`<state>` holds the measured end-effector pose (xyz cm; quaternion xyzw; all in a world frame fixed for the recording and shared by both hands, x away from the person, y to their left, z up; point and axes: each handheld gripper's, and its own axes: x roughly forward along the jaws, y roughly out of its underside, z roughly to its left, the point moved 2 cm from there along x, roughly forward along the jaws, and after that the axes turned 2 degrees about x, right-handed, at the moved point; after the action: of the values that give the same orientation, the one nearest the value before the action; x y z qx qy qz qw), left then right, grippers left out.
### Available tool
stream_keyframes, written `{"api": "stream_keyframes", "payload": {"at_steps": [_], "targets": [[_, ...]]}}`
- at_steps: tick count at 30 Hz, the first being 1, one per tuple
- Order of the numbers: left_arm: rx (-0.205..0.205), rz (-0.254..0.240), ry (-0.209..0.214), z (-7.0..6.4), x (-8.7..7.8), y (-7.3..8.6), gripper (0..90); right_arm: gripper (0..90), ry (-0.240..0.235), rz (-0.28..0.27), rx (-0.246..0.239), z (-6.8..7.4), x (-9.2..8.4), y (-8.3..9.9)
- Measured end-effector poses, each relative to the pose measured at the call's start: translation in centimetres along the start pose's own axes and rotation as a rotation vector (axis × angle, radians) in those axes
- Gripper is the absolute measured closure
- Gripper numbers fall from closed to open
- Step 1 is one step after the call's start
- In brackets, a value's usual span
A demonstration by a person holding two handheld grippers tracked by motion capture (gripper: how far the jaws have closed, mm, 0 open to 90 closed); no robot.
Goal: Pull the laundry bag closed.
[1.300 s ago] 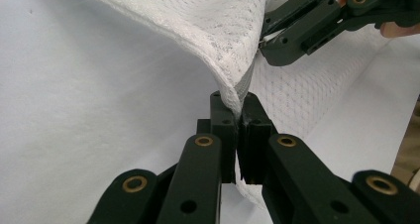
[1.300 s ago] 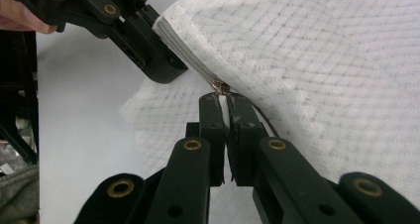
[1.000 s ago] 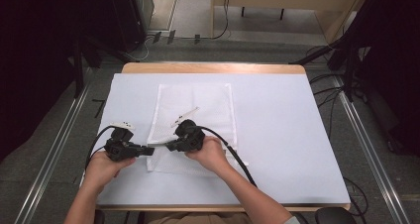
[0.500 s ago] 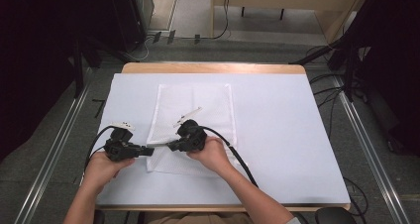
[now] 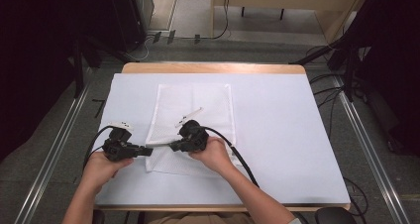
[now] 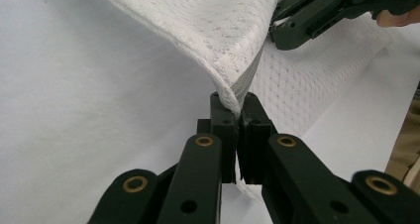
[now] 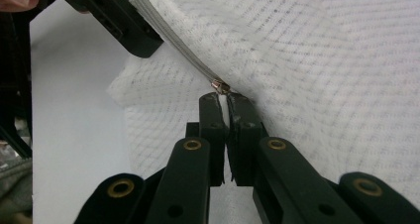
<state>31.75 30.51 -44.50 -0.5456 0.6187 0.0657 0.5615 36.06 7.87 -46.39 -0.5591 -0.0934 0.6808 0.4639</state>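
My left tool (image 5: pixel 148 150) is clenched on the mesh bag (image 5: pixel 195 105) at its near left edge, toward 7 o'clock on the surface (image 5: pixel 277 135). My right tool (image 5: pixel 173 145) grips the zipper edge just beside it, at 3 o'clock of the left.

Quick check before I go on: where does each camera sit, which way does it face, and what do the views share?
High view: above the person's side, looking forward and down on the table; forearms, hands, left gripper, right gripper.
Left gripper view: on the left gripper, looking along its fingers, shut on the mesh bag.
Right gripper view: on the right gripper, fingers shut by the zipper pull.
Shared: each gripper view shows the bag and the other gripper.
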Motion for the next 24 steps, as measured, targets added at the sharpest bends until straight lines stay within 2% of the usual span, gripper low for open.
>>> {"api": "stream_keyframes", "payload": {"at_steps": [6,11,24], "targets": [[-0.003,0.001,0.008,0.1,-0.1,0.0,88.2,88.2,0.009,0.006,-0.003,-0.1,-0.2,0.2],[0.004,-0.001,0.009,0.2,-0.2,0.2,88.2,88.2,0.003,0.010,0.023,-0.6,-0.5,0.6],[-0.003,-0.006,0.019,0.2,-0.2,0.3,88.2,88.2,0.016,0.011,0.017,-1.0,-1.1,1.1]]}}
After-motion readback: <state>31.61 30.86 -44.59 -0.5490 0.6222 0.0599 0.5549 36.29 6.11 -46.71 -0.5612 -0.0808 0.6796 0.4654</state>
